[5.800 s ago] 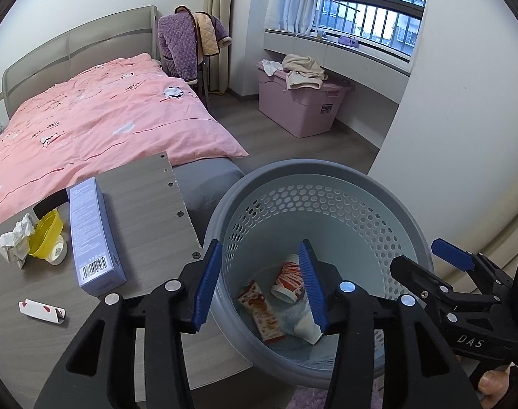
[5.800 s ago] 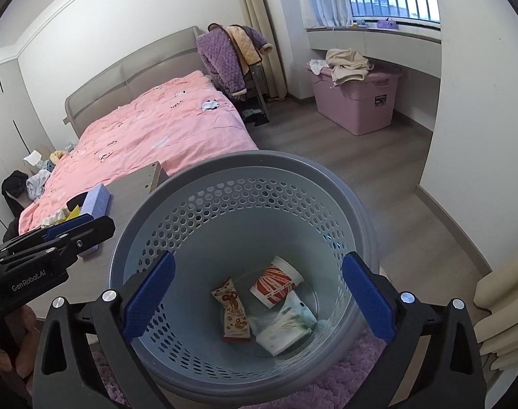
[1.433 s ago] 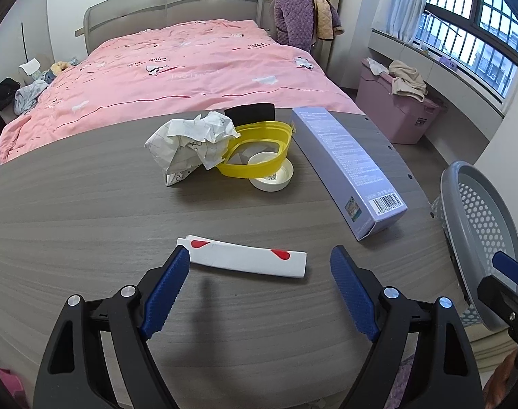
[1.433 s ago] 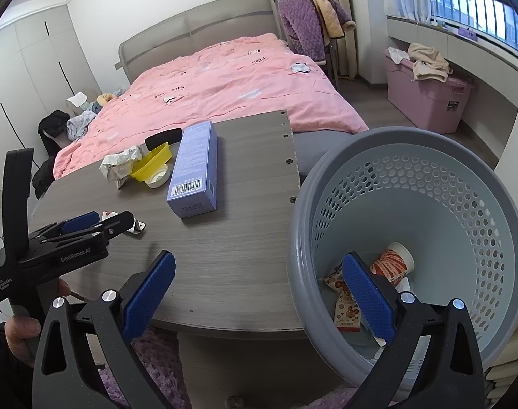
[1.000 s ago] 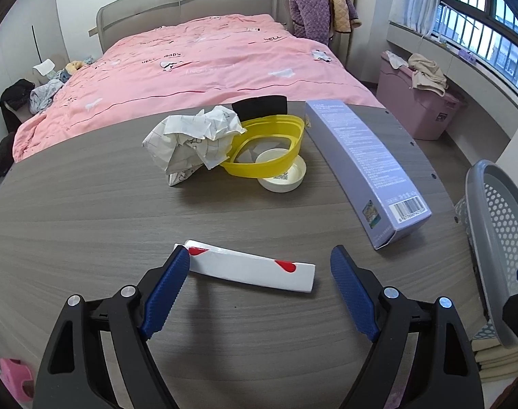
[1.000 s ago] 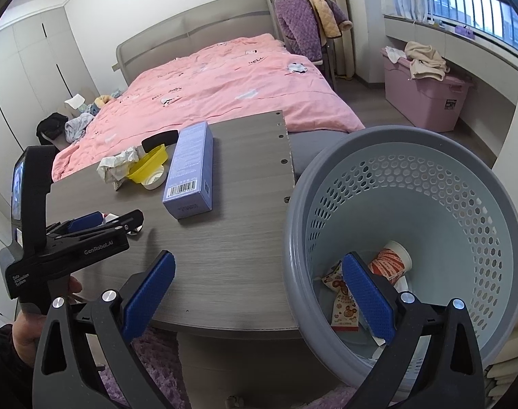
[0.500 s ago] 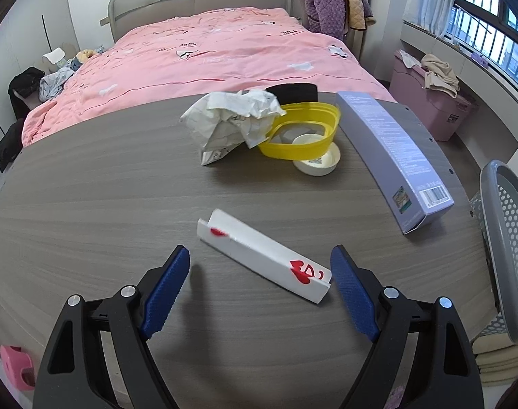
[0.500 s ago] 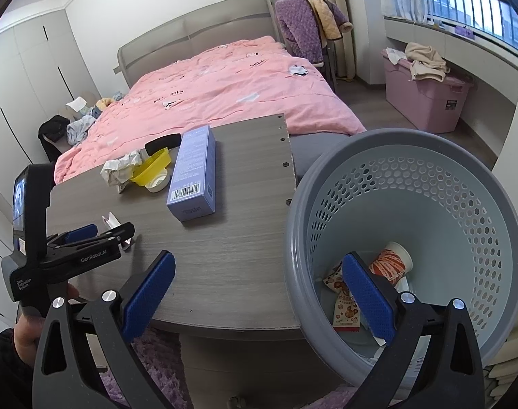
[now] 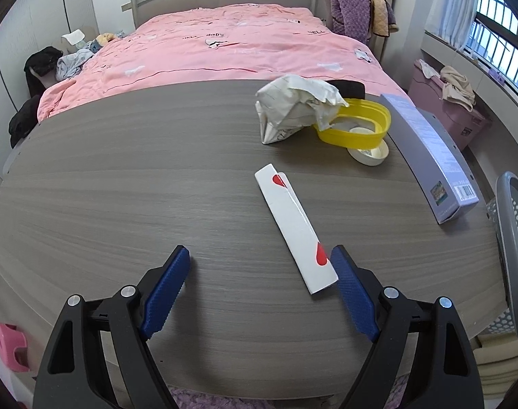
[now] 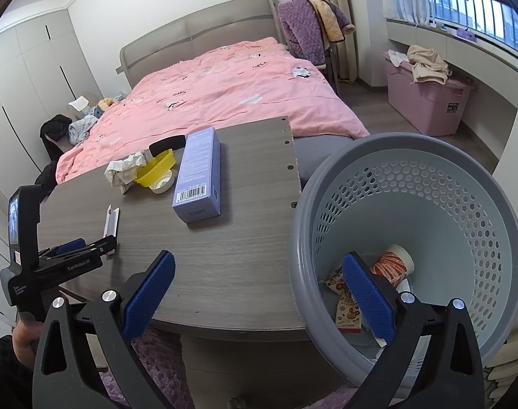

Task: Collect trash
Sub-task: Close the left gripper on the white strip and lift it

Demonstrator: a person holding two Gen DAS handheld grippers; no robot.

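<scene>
A flat white wrapper with red hearts [image 9: 294, 230] lies on the wooden table [image 9: 122, 187], its near end just inside the right finger of my open left gripper [image 9: 260, 288]. It also shows in the right wrist view [image 10: 111, 222], with the left gripper [image 10: 83, 247] at its near end. Crumpled white paper [image 9: 294, 109], a yellow bowl [image 9: 356, 124], a white lid [image 9: 369, 153] and a lilac box [image 9: 429, 151] lie farther back. My right gripper [image 10: 259, 293] is open and empty at the rim of the grey basket [image 10: 429, 238], which holds a paper cup [image 10: 391, 264] and a snack wrapper [image 10: 347, 308].
A bed with a pink cover [image 9: 224, 54] stands behind the table. A pink storage bin [image 10: 426, 105] sits under the window. The basket rim [image 9: 513, 255] is at the table's right end. A purple rug [image 10: 149, 358] lies below the table's front edge.
My left gripper has swung left over the table, so the white wrapper now lies lengthwise with its near end by the right finger. The right gripper has stayed by the basket.
</scene>
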